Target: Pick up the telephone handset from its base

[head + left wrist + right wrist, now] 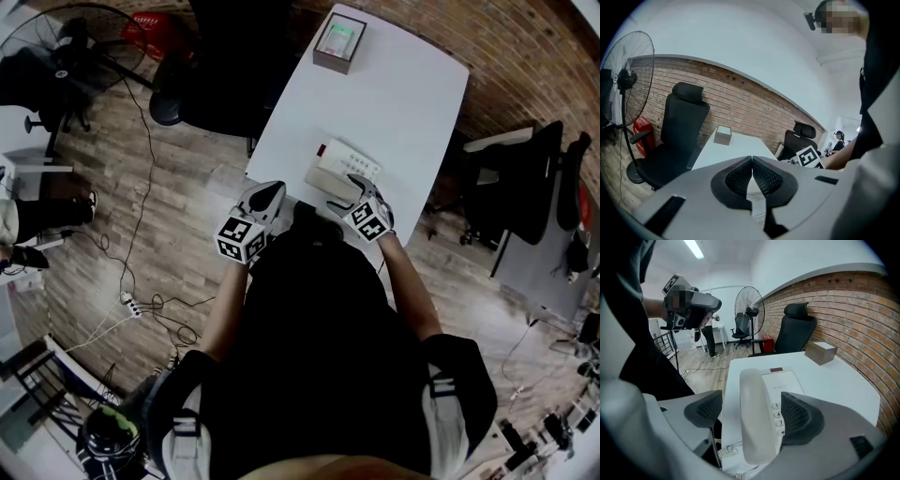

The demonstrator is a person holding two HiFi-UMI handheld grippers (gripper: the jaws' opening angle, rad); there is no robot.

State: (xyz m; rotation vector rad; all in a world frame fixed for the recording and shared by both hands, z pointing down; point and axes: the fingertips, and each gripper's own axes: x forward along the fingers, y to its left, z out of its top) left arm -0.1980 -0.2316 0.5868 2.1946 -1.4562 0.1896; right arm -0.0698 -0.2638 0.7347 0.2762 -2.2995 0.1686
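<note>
Overall: I read even indoor light with no hard shadows. The head view is dimmer, and the floor [178,234] and the person's dark clothing [309,356] look muddy.
Source: a ceiling strip light [695,248] glows at the upper left of the right gripper view.
Glare: the white bench [394,103] is the head view's brightest patch, nearly washed out.
Distortion: strong fisheye. The brick wall [740,101] bows into an arc, and black vignette fills the corners.
Focus: the left tongs [752,161], close to their lens, look soft to me. The far room at right is hazy.
</note>
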